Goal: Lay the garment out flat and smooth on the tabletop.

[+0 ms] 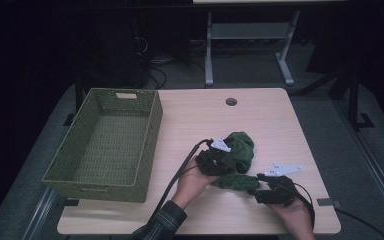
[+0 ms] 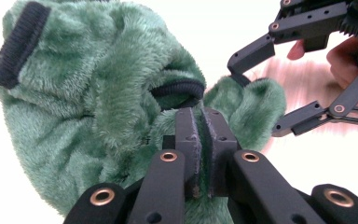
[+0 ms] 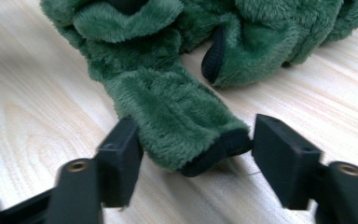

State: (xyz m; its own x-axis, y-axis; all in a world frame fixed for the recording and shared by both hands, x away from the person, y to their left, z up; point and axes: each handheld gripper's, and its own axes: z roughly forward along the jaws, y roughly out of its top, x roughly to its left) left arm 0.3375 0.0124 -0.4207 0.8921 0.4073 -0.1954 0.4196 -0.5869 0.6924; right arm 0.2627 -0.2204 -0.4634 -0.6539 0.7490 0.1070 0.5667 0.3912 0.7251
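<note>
Lying on a pale wooden table [image 1: 260, 115], high view: one crumpled dark green plush garment with black ribbed cuffs [image 1: 240, 150], right of centre and near the front edge. To its left, well apart: one rectangular olive-green woven basket [image 1: 150, 125], open-topped, with cut-out handles in its end walls. Behind the garment, one round cable hole [image 1: 231, 101] in the tabletop. Nothing stands between garment and basket. Left gripper [image 1: 216, 157], with its grey three-cornered plate, is set against the left side of the garment; a black cable [image 1: 180, 172] trails back from it over the hand and a plaid sleeve [image 1: 162, 222]. Right gripper [image 1: 260, 187] sits at the garment's near right end, where a sleeve of the fabric [image 1: 235, 181] stretches toward it.

Left gripper view: left gripper [image 2: 200, 140], jaws drawn together with only a narrow slit between the pads, a fold of green plush pinched in it. Garment [image 2: 88, 112] bulks up behind, one black cuff [image 2: 16, 44] at upper left. Right gripper [image 2: 284, 88] appears farther off at upper right, jaws spread about the garment's far end.

Right gripper view: right gripper [image 3: 193, 156], jaws parted, one on each side of the sleeve's black cuff [image 3: 216, 151]. The left pad lies against the plush; the right pad stands just clear of the cuff. Sleeve rests flat on the table [image 3: 37, 93].
</note>
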